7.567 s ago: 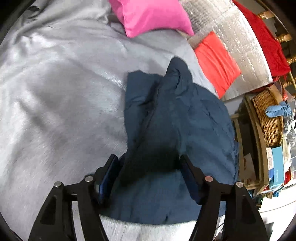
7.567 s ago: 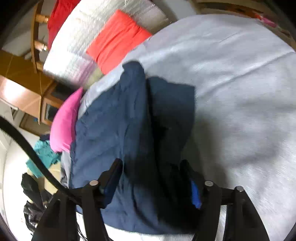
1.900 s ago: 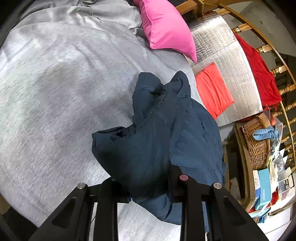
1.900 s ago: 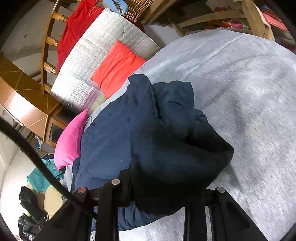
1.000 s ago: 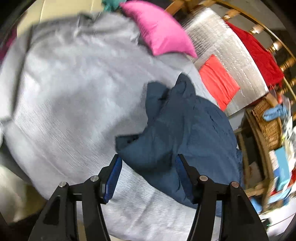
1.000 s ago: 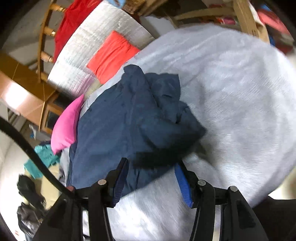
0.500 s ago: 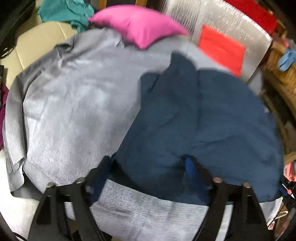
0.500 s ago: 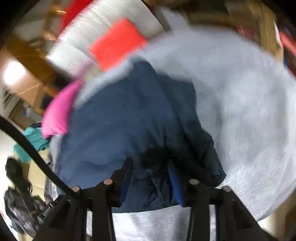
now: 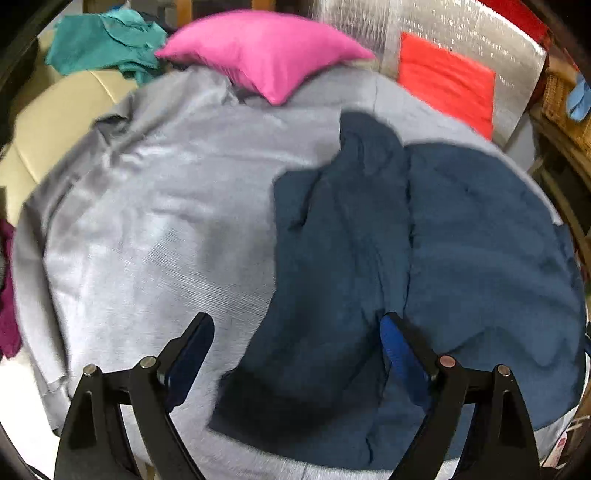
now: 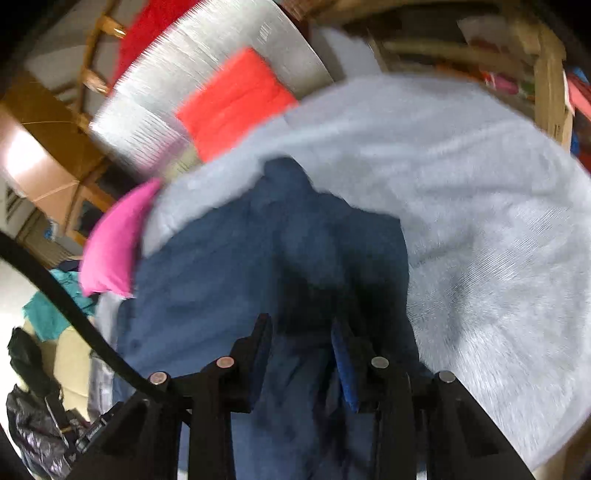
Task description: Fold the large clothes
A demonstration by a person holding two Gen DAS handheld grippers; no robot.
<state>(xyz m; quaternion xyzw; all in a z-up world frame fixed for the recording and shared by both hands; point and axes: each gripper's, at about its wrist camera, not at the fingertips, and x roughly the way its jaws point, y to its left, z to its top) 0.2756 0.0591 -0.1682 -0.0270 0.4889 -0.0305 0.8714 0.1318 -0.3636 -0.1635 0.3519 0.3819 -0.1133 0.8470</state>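
Observation:
A large dark blue garment [image 9: 424,258] lies on a grey cover [image 9: 159,221] over a bed, partly folded, with a long folded flap [image 9: 325,266] on its left side. My left gripper [image 9: 295,339] is open and empty above the garment's near edge. In the right wrist view the same garment [image 10: 229,280] fills the middle. My right gripper [image 10: 301,332] stands with its jaws narrowed around a dark fold of the garment [image 10: 306,306]; the view is blurred and I cannot tell whether it grips the cloth.
A pink pillow [image 9: 266,48], an orange cushion [image 9: 447,77] and a silver quilted mat [image 9: 436,33] lie at the far end. Teal cloth [image 9: 103,44] lies on a beige seat at far left. A wicker basket [image 9: 565,107] and wooden furniture stand to the right.
Both grippers had held the garment bunched and lifted, then let it drop. My left gripper has opened wide and pulled back. My right gripper's jaws have narrowed over the near fold.

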